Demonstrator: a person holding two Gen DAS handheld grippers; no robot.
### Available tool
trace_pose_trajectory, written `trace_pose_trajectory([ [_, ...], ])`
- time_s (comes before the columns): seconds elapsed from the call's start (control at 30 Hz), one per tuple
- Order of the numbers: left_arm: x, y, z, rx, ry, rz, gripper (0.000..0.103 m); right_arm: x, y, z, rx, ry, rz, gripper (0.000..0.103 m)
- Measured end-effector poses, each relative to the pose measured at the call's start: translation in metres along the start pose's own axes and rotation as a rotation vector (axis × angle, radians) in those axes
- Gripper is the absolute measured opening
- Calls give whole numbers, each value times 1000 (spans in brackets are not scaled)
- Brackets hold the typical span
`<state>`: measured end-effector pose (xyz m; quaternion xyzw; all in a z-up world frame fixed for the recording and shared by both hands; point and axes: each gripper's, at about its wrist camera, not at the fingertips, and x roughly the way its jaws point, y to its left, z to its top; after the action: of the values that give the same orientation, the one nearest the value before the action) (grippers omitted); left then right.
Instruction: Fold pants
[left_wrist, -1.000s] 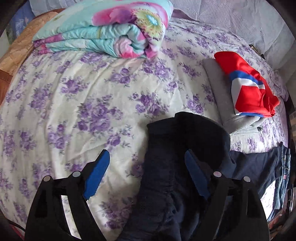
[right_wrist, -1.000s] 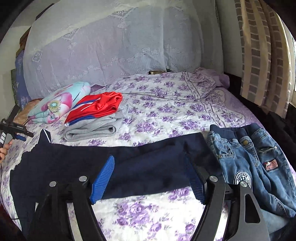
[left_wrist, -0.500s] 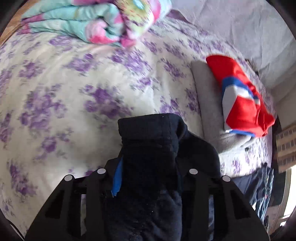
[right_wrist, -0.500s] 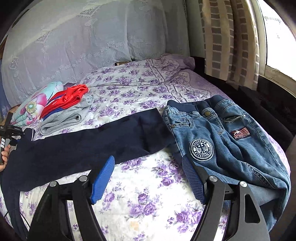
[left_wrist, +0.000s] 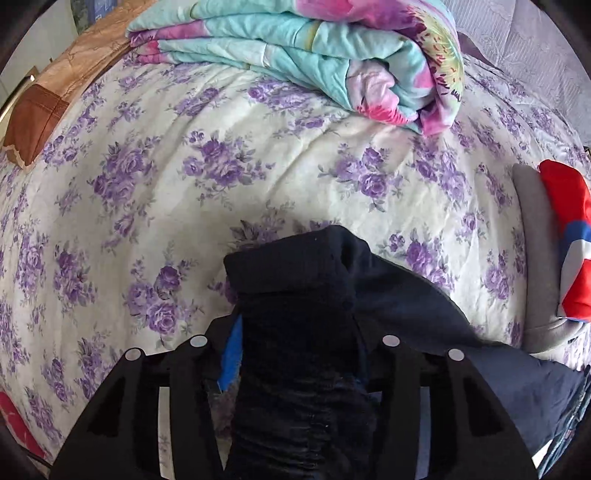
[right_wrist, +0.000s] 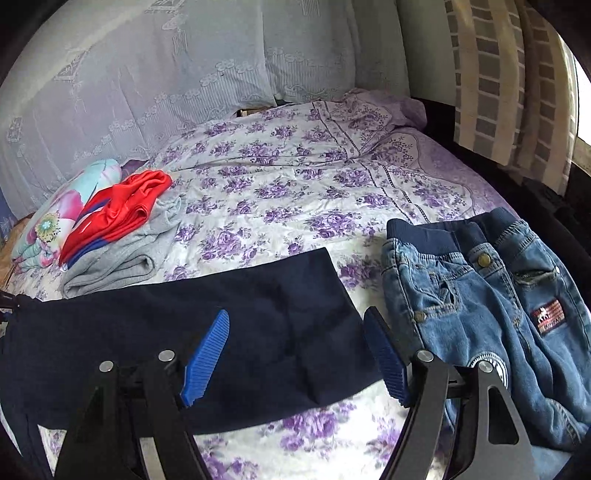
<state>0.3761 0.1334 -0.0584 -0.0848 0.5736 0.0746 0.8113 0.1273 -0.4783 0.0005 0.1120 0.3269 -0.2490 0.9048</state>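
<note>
The dark navy pants (right_wrist: 207, 332) lie stretched across the near part of the bed (right_wrist: 295, 192), laid out flat and long on the purple-flowered sheet. The cloth is plain, soft-looking and nearly black, with no print showing. In the right wrist view one end stops in a straight cut edge just short of the blue jeans (right_wrist: 491, 314), with a strip of sheet between the two. The other end runs off toward the left rim of that view.

That far end is bunched up in the left gripper (left_wrist: 295, 354). In the left wrist view a thick wad of the dark fabric fills the gap between the black arms, and a ribbed band folds over at the top of the wad. Only a sliver of one blue pad shows beside the cloth; the jaws are easing apart with the fabric between them, and the pads look pressed against it on both sides.

The right gripper (right_wrist: 295, 354) hangs over the pants near their straight edge, its jaws wide apart and both ribbed blue pads clear of the cloth.

A folded floral quilt (left_wrist: 314, 48) sits at the head side, and a red garment (right_wrist: 114, 214) rests on a folded grey one (right_wrist: 122, 266) just beyond the pants
</note>
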Motion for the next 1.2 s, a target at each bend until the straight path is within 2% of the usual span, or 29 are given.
trace_pose_trajectory([
  [0.1, 0, 0, -1, 6, -11, 6, 51, 27, -1, 24, -20, 49, 7, 76],
  [0.2, 2, 2, 2, -15, -2, -1, 57, 63, 3, 41, -55, 91, -38, 78],
  [0.27, 5, 3, 3, -23, -1, -4, 58, 97, 9, 42, -91, 162, -60, 80],
  [0.3, 6, 3, 2, -27, -1, -4, 59, 118, 13, 38, -113, 228, -80, 80],
  [0.33, 7, 1, 4, -28, -4, -2, 59, 136, 16, 31, -125, 295, -83, 70],
  [0.37, 7, -1, 5, -27, -5, 1, 59, 144, 18, 26, -118, 318, -44, 58],
  [0.4, 7, -5, 6, -24, -7, 5, 58, 139, 20, 28, -113, 265, -20, 45],
  [0.43, 6, -8, 7, -18, -12, 10, 57, 137, 21, 32, -101, 254, 20, 26],
  [0.57, -6, -14, 20, -52, -41, -32, 49, 115, 28, 55, -109, 111, -30, 23],
  [0.67, -28, -16, 34, -99, -116, -94, 44, 97, 29, 77, -77, -6, -122, 23],
  [0.7, -32, -15, 38, -116, -143, -93, 42, 99, 28, 81, -68, -9, -164, 23],
  [0.73, -31, -14, 42, -134, -148, -82, 42, 108, 26, 81, -61, 26, -190, 23],
  [0.77, -21, -11, 45, -148, -116, -64, 42, 129, 26, 77, -76, 114, -208, 25],
  [0.8, -5, -12, 46, -147, -57, -46, 42, 149, 27, 67, -111, 218, -250, 31],
  [0.83, 9, -11, 43, -141, -9, -31, 42, 162, 28, 57, -149, 269, -311, 41],
  [0.9, 12, -6, 34, -118, -20, -38, 42, 148, 27, 51, -167, 159, -374, 59],
  [0.97, -3, 3, 28, -97, -45, -94, 43, 115, 17, 53, -105, 33, -359, 65],
  [1.07, -45, 28, 15, -90, -95, -169, 57, 51, 8, 54, -28, -125, -252, 77],
  [1.13, -76, 47, -7, -78, -141, -197, 69, 7, 14, 47, -35, -175, -154, 80],
  [1.2, -100, 59, -40, -29, -169, -183, 69, -37, 18, 27, -84, -188, -24, 82],
])
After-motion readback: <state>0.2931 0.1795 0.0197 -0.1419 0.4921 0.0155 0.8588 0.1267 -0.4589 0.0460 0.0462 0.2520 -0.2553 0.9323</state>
